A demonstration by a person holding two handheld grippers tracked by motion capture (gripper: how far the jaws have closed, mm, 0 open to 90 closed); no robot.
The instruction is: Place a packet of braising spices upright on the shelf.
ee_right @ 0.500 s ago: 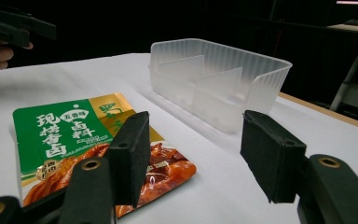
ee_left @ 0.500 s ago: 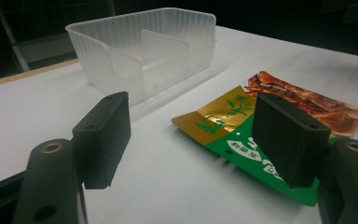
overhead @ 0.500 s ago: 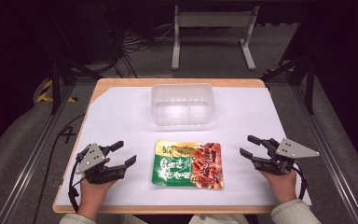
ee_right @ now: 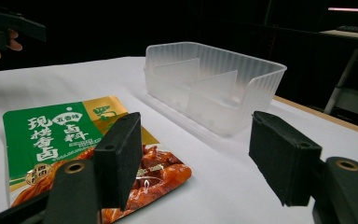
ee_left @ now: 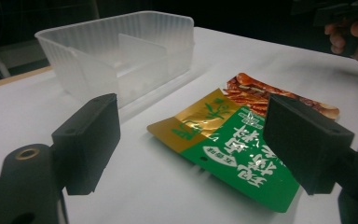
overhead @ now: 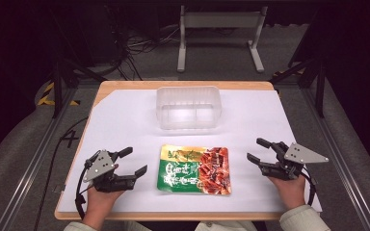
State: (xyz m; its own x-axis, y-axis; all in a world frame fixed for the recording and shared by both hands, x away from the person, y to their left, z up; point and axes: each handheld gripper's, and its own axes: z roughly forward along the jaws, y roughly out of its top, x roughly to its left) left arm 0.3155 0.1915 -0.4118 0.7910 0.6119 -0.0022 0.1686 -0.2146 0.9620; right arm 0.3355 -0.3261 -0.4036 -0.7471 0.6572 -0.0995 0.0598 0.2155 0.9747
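On the white-covered worktop [overhead: 125, 120], a flat food pouch [overhead: 194, 169] printed green, gold and red lies face up near the person's edge, between the two tools and clear of both. Behind it, toward the far edge, stands a translucent plastic container [overhead: 189, 107] with internal dividers; it is upright, with a strip of bare worktop between it and the pouch. The left tool [overhead: 133, 161] rests low at the left of the pouch, held in the left hand [overhead: 99, 197], with its jaws spread apart and nothing between them. In the left gripper view the pouch [ee_left: 242, 144] lies just ahead of the jaws and the container [ee_left: 121, 56] stands beyond it. The right tool [overhead: 258, 150] sits at the right of the pouch, held in the right hand [overhead: 289, 188], its jaws likewise spread and empty. In the right gripper view the pouch [ee_right: 51, 135] lies ahead to the left and the container [ee_right: 214, 88] farther off.
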